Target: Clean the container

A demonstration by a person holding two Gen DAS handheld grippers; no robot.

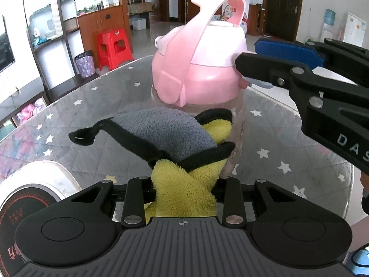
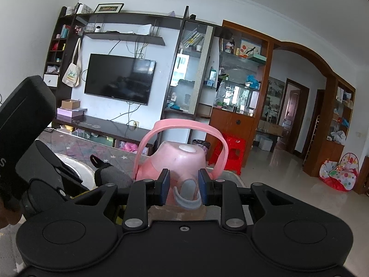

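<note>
Our left claw (image 1: 182,184) was clamped on the cloth (image 1: 170,138), lying against the bottle (image 1: 198,69) below its pink lid; our right claw (image 2: 184,184) gripped that lid. We judged firm, even strokes best while the bottle stood steadied on the table (image 1: 288,138).

A smooth, slightly glossy pink plastic lid (image 1: 203,53) was seen on a clear plastic bottle (image 1: 237,124). Against the bottle, a fluffy cloth (image 1: 175,138) of grey and yellow-green pile with black hemmed edges was pressed. Beneath the bottle, a glossy glass sheet over star-printed quilted fabric was shown on the desk (image 1: 276,143). Matt black plastic with metal pins was seen on the right gripper (image 2: 183,184).
</note>
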